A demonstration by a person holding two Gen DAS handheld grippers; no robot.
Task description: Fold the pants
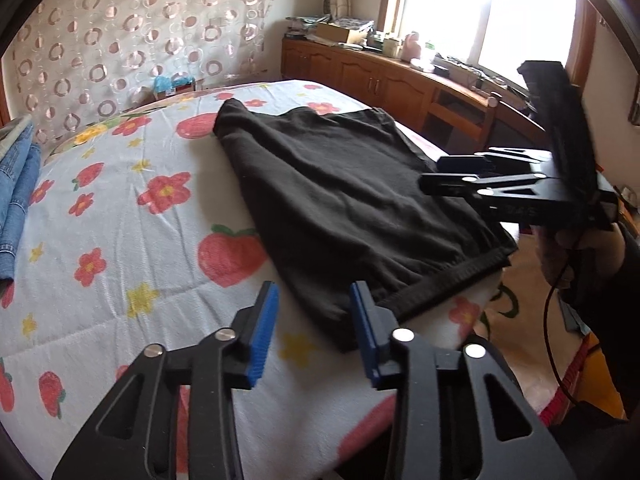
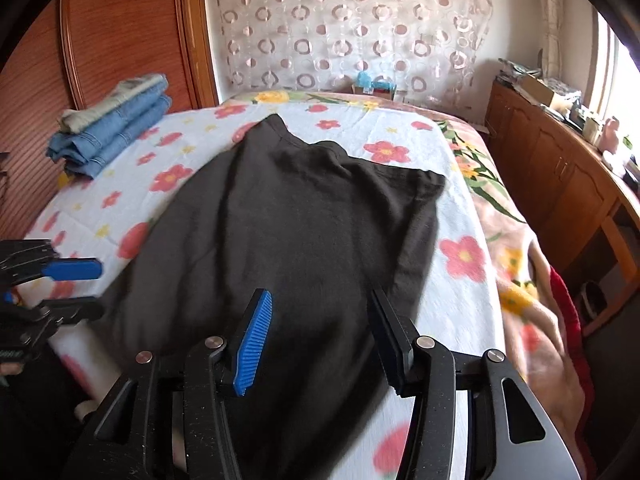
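Note:
Black pants (image 1: 340, 200) lie flat on the flowered bed sheet (image 1: 120, 208), waistband at the near right edge of the bed. They also show in the right wrist view (image 2: 296, 240), stretching away from me. My left gripper (image 1: 314, 320) is open and empty, just above the near left corner of the waistband. My right gripper (image 2: 320, 332) is open and empty, hovering over the near part of the pants. The right gripper also shows in the left wrist view (image 1: 448, 172), over the pants' right edge. The left gripper shows at the left of the right wrist view (image 2: 86, 286), open.
A stack of folded jeans (image 2: 112, 124) sits at the bed's far left. A wooden cabinet (image 1: 384, 80) with clutter runs under the window on the right. A bead curtain (image 2: 352, 28) hangs behind the bed. A wooden wardrobe (image 2: 120, 32) stands at the left.

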